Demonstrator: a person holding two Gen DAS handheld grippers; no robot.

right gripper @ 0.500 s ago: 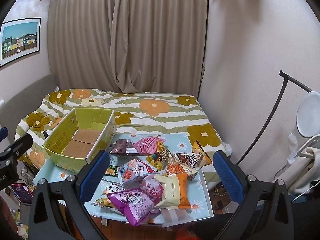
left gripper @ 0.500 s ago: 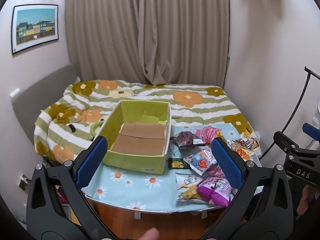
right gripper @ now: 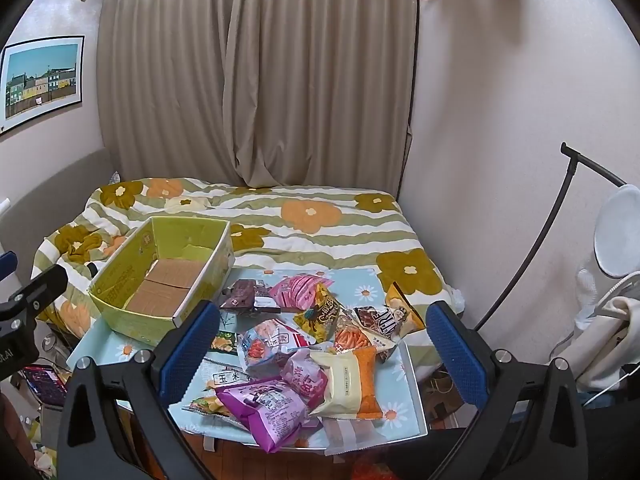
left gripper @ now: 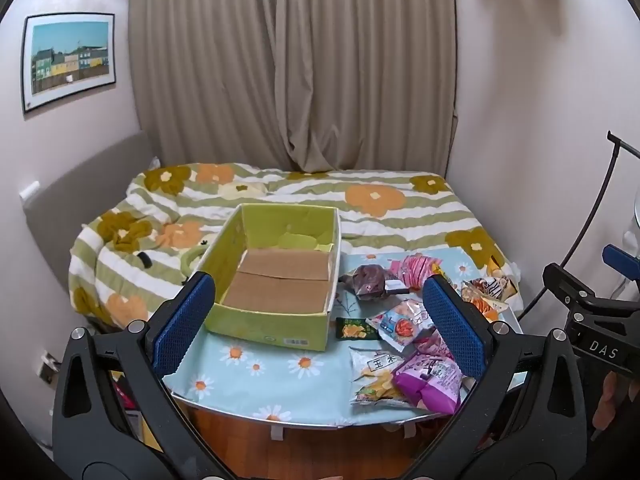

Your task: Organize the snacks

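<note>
An empty yellow-green cardboard box (left gripper: 280, 280) (right gripper: 160, 280) stands on the left of a small table with a daisy-print cloth (left gripper: 256, 376) (right gripper: 400, 408). A heap of snack packets lies to its right: a purple bag (left gripper: 430, 380) (right gripper: 264, 408), a cream-and-orange packet (right gripper: 352, 380), a pink striped packet (right gripper: 300, 290), a dark brown packet (left gripper: 370, 282) (right gripper: 242, 296). My left gripper (left gripper: 318, 332) is open and empty, held before the table's near edge. My right gripper (right gripper: 322, 354) is open and empty, above the packets' near side.
A bed with a flowered striped quilt (left gripper: 360, 208) lies right behind the table. Curtains (left gripper: 292, 80) hang behind it. A black lamp stand (right gripper: 560, 232) and white fan (right gripper: 616, 232) stand by the right wall. Clutter lies on the floor at left (right gripper: 44, 384).
Both views have hardly shifted. Both grippers stay open and empty.
</note>
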